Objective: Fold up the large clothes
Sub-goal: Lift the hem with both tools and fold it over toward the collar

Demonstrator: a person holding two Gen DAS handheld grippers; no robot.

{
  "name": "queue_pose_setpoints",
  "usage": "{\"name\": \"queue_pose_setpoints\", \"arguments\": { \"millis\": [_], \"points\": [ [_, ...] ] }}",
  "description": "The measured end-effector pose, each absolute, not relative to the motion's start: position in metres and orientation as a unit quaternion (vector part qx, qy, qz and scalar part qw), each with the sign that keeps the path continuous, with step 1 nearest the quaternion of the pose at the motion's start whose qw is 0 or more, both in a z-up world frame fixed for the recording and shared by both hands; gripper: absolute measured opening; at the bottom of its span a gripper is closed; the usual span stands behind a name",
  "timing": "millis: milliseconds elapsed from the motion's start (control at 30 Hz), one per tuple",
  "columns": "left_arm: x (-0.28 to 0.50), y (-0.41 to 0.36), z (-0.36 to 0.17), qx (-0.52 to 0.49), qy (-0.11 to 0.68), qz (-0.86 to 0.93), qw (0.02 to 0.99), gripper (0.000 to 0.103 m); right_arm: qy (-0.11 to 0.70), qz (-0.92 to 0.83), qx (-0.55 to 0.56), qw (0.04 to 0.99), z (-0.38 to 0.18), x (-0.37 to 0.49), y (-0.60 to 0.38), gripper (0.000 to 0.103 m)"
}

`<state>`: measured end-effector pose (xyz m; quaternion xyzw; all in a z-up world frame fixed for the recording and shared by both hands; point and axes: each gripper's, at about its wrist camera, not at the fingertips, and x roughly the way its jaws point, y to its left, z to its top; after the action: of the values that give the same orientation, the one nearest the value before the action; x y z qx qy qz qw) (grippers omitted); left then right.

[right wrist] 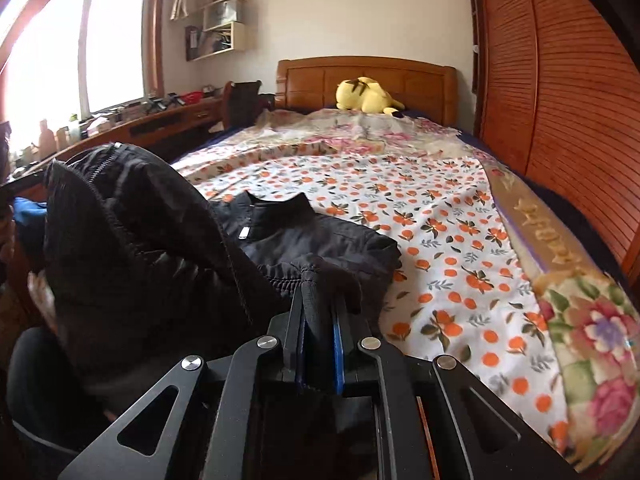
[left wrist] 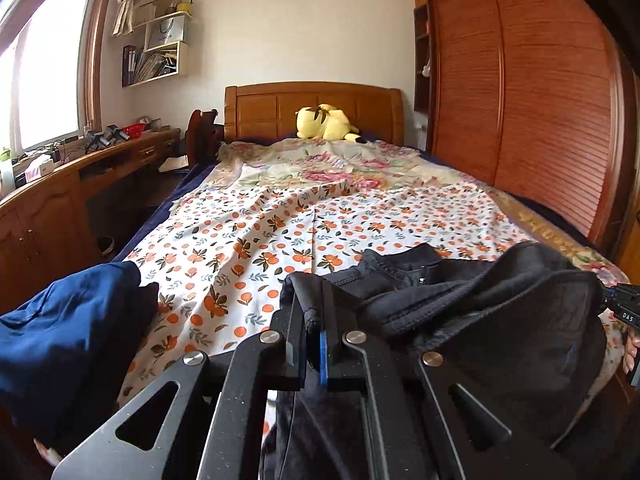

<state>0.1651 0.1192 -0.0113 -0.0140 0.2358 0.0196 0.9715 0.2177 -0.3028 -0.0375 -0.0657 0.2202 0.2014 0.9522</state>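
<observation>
A black jacket (left wrist: 460, 292) lies at the near end of the bed, its collar toward the headboard. It also shows in the right wrist view (right wrist: 168, 240), with one part lifted in a hump at the left. My left gripper (left wrist: 314, 312) is shut on a black edge of the jacket, held just above the bed. My right gripper (right wrist: 318, 304) is shut on a ribbed black edge of the jacket. The right gripper's tip shows at the far right of the left wrist view (left wrist: 624, 304).
The bed has an orange-fruit print sheet (left wrist: 260, 240) over a floral blanket (right wrist: 592, 320). A blue garment (left wrist: 68, 332) lies at the bed's near left corner. A yellow plush toy (left wrist: 324, 122) sits by the headboard. A wooden desk (left wrist: 80, 176) stands left, a wardrobe (left wrist: 540, 100) right.
</observation>
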Motion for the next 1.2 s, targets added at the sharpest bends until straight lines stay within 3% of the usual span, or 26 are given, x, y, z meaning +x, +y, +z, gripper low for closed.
{"name": "queue_pose_setpoints", "arguments": {
  "millis": [500,833,1200],
  "points": [
    [0.239,0.112,-0.045,0.007,0.257,0.035,0.966,0.005,0.282,0.166,-0.102,0.94,-0.043,0.323,-0.254,0.012],
    [0.245,0.129,-0.069,-0.036,0.263,0.016,0.964,0.029,0.303,0.143,-0.163,0.928,-0.045,0.341,-0.216,0.012],
    [0.239,0.143,-0.078,-0.039,0.269,-0.005,0.962,0.038,0.31,0.133,-0.176,0.925,-0.037,0.368,-0.194,0.014]
  ]
}}
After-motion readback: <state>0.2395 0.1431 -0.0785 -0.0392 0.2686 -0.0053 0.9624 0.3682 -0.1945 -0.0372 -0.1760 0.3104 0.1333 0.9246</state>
